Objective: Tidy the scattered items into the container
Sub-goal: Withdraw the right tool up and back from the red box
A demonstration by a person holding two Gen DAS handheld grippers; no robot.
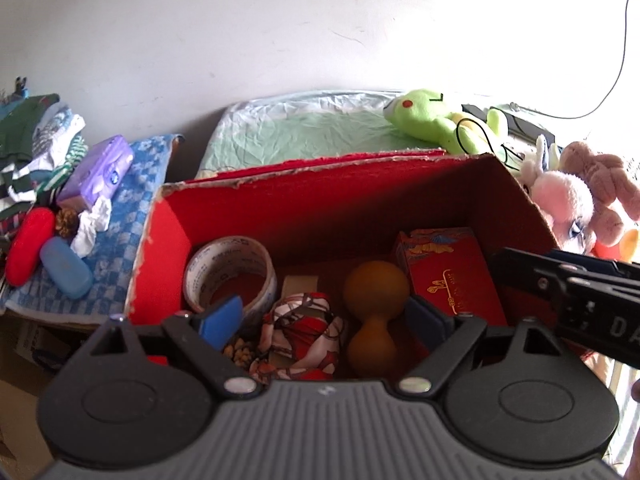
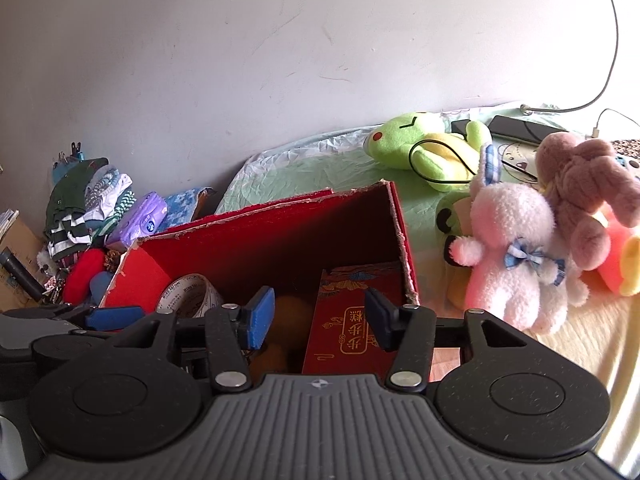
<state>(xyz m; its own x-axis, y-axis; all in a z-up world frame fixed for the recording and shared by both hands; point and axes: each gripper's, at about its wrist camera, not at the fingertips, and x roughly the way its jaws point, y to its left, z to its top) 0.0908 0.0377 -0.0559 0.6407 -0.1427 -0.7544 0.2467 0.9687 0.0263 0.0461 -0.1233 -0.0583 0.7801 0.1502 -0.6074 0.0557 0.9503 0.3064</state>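
**Hovering over a half-filled red box, both grippers empty**

Starting at the far left, a blue checked cloth (image 1: 132, 196) carries the things not yet tidied: a red pouch (image 1: 30, 250), a blue case (image 1: 66, 266), a purple tissue pack (image 1: 98, 172) and a crumpled white tissue (image 1: 94, 222), with folded clothes (image 1: 36, 148) piled behind. They lie just beside the box's left wall, so they look like the next candidates for collection.

In the middle stands the container, an open red cardboard box (image 1: 280, 196) with torn rims. Inside, from left to right, lie a roll of clear tape (image 1: 230, 270), a bundled red-and-white cloth (image 1: 300, 330), a tan gourd-shaped object (image 1: 374, 304) and a red gift box with gold lettering (image 1: 452, 272) leaning at the right wall. Everything has been dropped in loosely, not stacked.

The left gripper (image 1: 324, 320) hangs above the box's near edge, pointing down into it, its blue-padded fingers (image 1: 222, 320) spread wide with nothing held. The right gripper (image 2: 318, 320) hovers beside it over the gift box (image 2: 352, 320); its fingers (image 2: 260, 316) stand parted and grip nothing, which suggests an item has just been let go.

To the right, on a bed with a pale green sheet (image 2: 320, 168), rest a green plush frog (image 2: 416, 148), a pink plush rabbit (image 2: 508, 248) and a brown plush toy (image 2: 584, 192), all outside the box.
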